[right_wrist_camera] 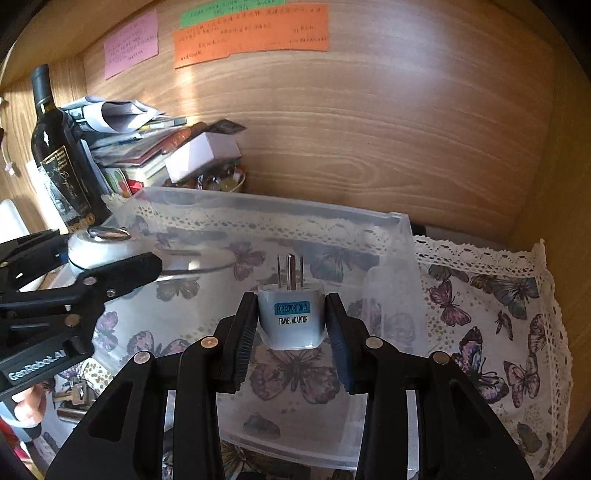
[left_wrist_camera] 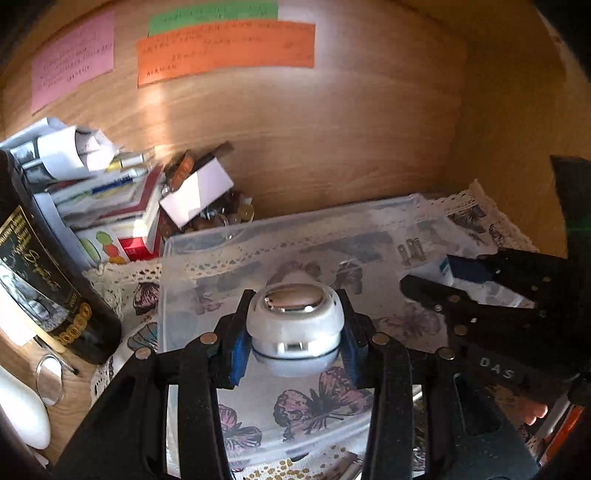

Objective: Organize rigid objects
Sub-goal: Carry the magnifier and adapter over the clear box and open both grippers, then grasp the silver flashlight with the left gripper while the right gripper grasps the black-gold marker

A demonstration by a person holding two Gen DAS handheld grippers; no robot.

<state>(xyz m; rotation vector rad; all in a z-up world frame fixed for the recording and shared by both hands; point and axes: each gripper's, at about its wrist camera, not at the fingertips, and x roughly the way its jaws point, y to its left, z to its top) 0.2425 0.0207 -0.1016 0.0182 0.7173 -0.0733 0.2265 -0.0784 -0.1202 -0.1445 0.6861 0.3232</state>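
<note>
My left gripper (left_wrist_camera: 293,332) is shut on a round white device with a chrome top (left_wrist_camera: 295,321) and holds it over a clear plastic box (left_wrist_camera: 258,229). It also shows at the left of the right wrist view (right_wrist_camera: 99,251). My right gripper (right_wrist_camera: 291,321) is shut on a white travel adaptor (right_wrist_camera: 290,317), prongs pointing away, above the same clear box (right_wrist_camera: 388,221). In the left wrist view the right gripper (left_wrist_camera: 480,295) reaches in from the right with the adaptor (left_wrist_camera: 454,269) partly hidden between its fingers.
A butterfly-print cloth with lace edge (right_wrist_camera: 498,314) covers the wooden shelf. A dark wine bottle (right_wrist_camera: 59,147), a stack of books and papers (left_wrist_camera: 103,192) and a bowl of sweets (left_wrist_camera: 225,214) crowd the left back. Coloured notes (right_wrist_camera: 251,33) hang on the back wall.
</note>
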